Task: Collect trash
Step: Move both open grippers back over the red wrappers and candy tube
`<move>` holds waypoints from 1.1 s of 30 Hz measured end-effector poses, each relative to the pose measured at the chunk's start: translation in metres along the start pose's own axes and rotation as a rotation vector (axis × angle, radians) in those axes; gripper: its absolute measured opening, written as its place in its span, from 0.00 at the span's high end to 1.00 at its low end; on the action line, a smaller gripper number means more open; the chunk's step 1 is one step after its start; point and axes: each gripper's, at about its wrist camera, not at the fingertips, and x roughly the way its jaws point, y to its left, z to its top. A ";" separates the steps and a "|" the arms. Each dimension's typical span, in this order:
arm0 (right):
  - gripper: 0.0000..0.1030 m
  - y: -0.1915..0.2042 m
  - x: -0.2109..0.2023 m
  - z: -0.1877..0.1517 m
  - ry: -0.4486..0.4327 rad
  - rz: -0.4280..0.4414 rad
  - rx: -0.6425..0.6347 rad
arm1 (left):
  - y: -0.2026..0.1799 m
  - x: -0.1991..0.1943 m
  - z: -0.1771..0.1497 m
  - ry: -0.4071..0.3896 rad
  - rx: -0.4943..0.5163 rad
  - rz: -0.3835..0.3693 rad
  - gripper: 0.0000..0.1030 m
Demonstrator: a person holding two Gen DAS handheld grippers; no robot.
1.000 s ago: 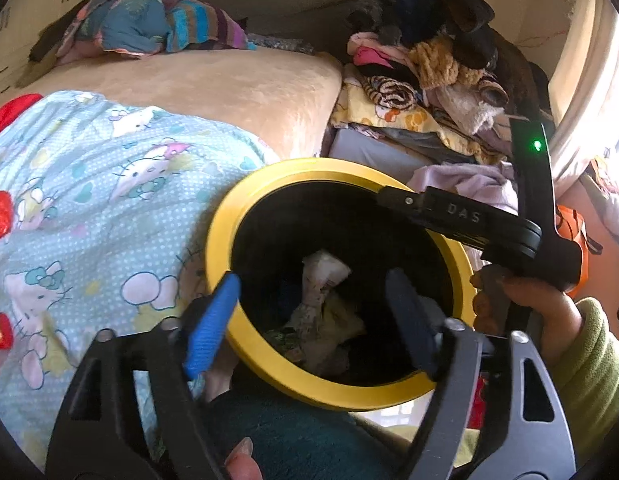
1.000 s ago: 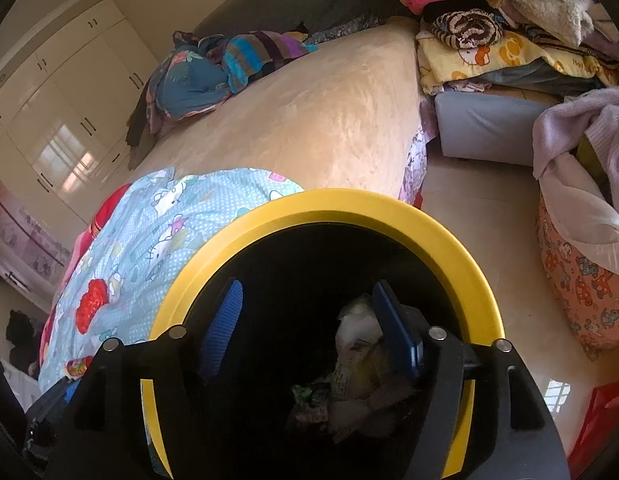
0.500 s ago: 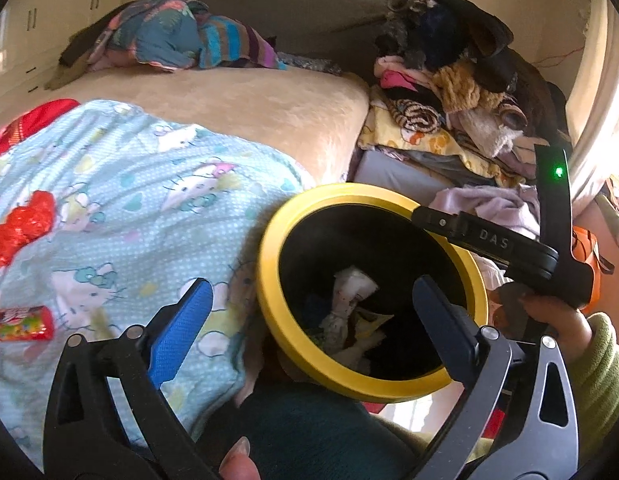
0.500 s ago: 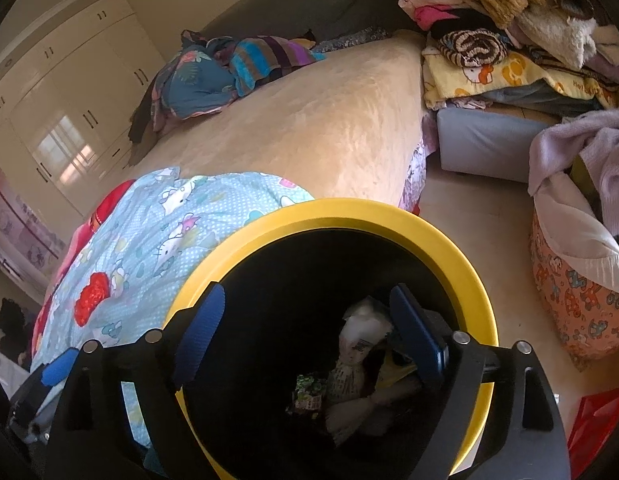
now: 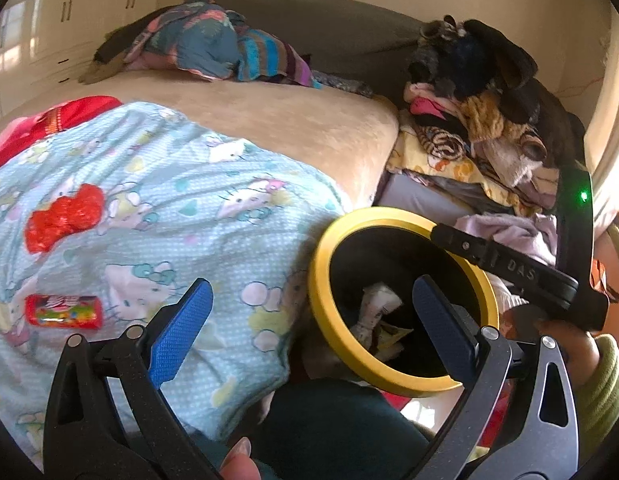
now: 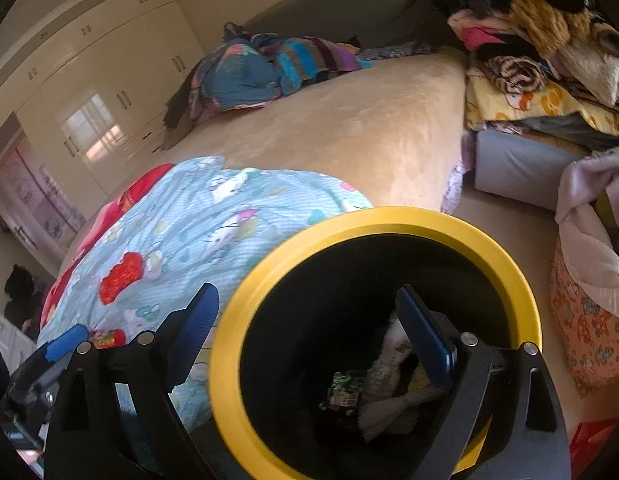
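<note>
Both claws gape wider than a second ago. Left claw [image 5: 309, 328] holds nothing and has swung toward the bed [image 5: 301, 128], so another pickup seems next: a crumpled red wrapper [image 5: 63, 220] and candy packet [image 5: 63, 311] lie on its blanket [image 5: 181, 208]. Right claw [image 6: 313, 340], empty, straddles the yellow-rimmed bin [image 6: 389, 220], which holds crumpled paper [image 6: 385, 368].

Two red wrappers [image 5: 64, 218] on blanket; yellow-rimmed bin [image 5: 323, 300] beside.
</note>
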 end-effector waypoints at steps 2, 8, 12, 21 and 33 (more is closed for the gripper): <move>0.14 0.008 -0.001 0.000 0.000 0.013 -0.017 | 0.005 -0.005 0.001 -0.010 -0.006 0.009 0.10; 0.14 0.032 -0.003 -0.002 0.005 0.050 -0.069 | 0.018 -0.019 0.004 -0.040 -0.026 0.035 0.10; 0.13 0.047 -0.004 -0.005 0.007 0.072 -0.100 | 0.029 -0.029 0.005 -0.059 -0.044 0.058 0.10; 0.13 0.077 -0.009 -0.010 0.010 0.122 -0.165 | 0.050 -0.051 0.007 -0.106 -0.078 0.102 0.10; 0.12 0.116 -0.017 -0.020 -0.017 0.198 -0.251 | 0.074 -0.076 0.005 -0.185 -0.079 0.185 0.10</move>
